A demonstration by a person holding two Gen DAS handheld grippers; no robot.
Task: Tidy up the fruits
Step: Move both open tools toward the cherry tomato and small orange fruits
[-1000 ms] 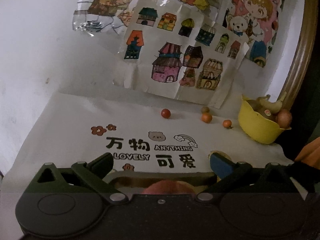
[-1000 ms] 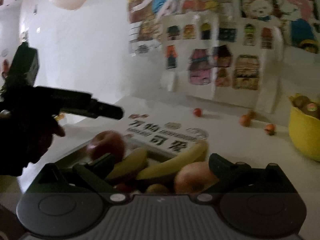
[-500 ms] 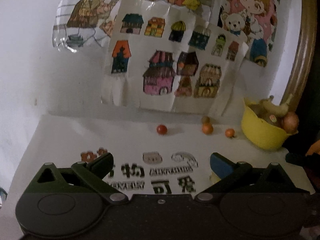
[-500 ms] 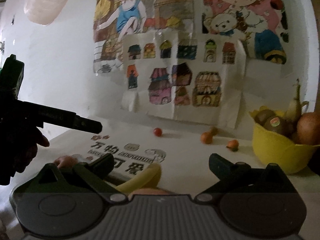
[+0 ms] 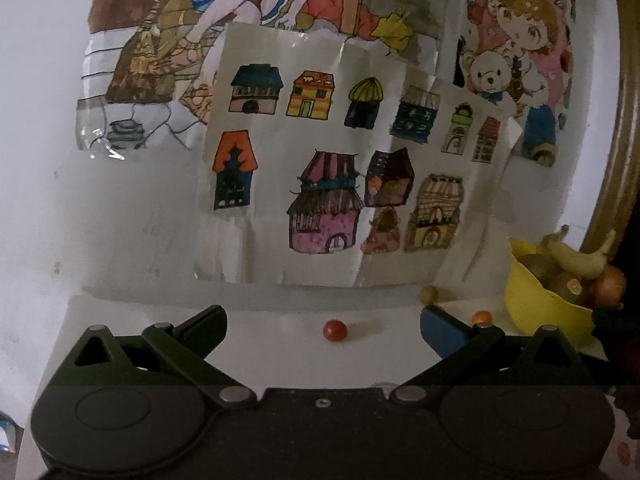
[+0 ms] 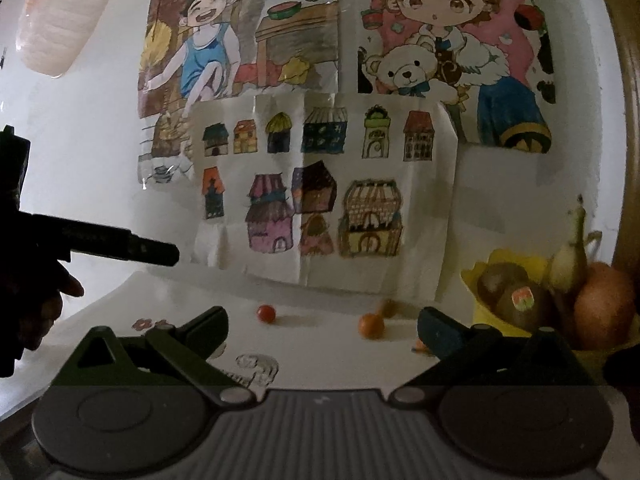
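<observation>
Done so far: the yellow bowl [image 6: 486, 280] at the right of the frame already has fruit in it: a banana [image 6: 570, 258], a round orange-brown fruit [image 6: 604, 304] and brown ones with a sticker.
Left to do: I think the small loose fruits on the white table [image 5: 272, 320] have not been picked up yet.
Small fruits: a little red ball [image 5: 335, 330] sits in the middle of the left view. An orange one [image 6: 371, 325] and a pale one [image 6: 388, 307] sit near the paper with house drawings [image 6: 320, 192].
Left tongs [image 5: 322, 322]: wide apart and empty (the red ball shows between the tips, but farther back).
Right tongs [image 6: 322, 326]: wide apart and empty too. The orange fruit is between the tips, farther off, and the bowl is at the right.
Other hand: a dark hand [image 6: 38, 300] holds the other tool at the left edge.
</observation>
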